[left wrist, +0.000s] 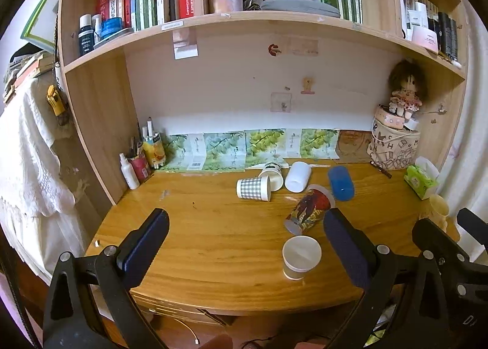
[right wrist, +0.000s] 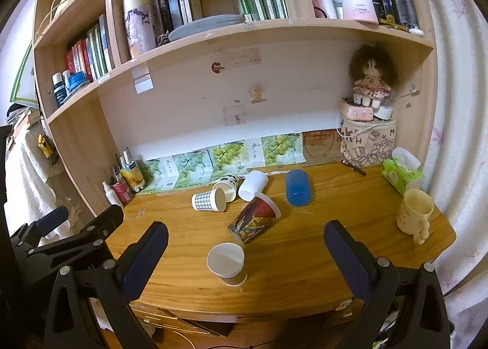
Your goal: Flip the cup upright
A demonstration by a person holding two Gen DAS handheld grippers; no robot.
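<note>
While both tools hang over the near edge: nothing is gripped.
Left hand-held gripper (left wrist: 245,234): jaws wide apart, empty, above the desk (left wrist: 198,242) front.
Right hand-held gripper (right wrist: 245,246): jaws wide apart, empty, beside the left one.
Upright cup: small paper cup (right wrist: 227,262) stands mouth up near the front edge, free of both grippers, brown band low on its wall.
Lying cups: printed cup (right wrist: 254,219) on its side just behind the paper cup; checked cup (right wrist: 209,199), black-and-white cup (right wrist: 227,185), white cup (right wrist: 253,185) clustered farther back, all on their sides.
Blue case (right wrist: 298,187): flat, right of the cluster.
Yellow mug (right wrist: 414,214): upright at the right edge.
Tissue pack (right wrist: 401,172): behind the mug.
Shelf (right wrist: 244,28): books above.
</note>
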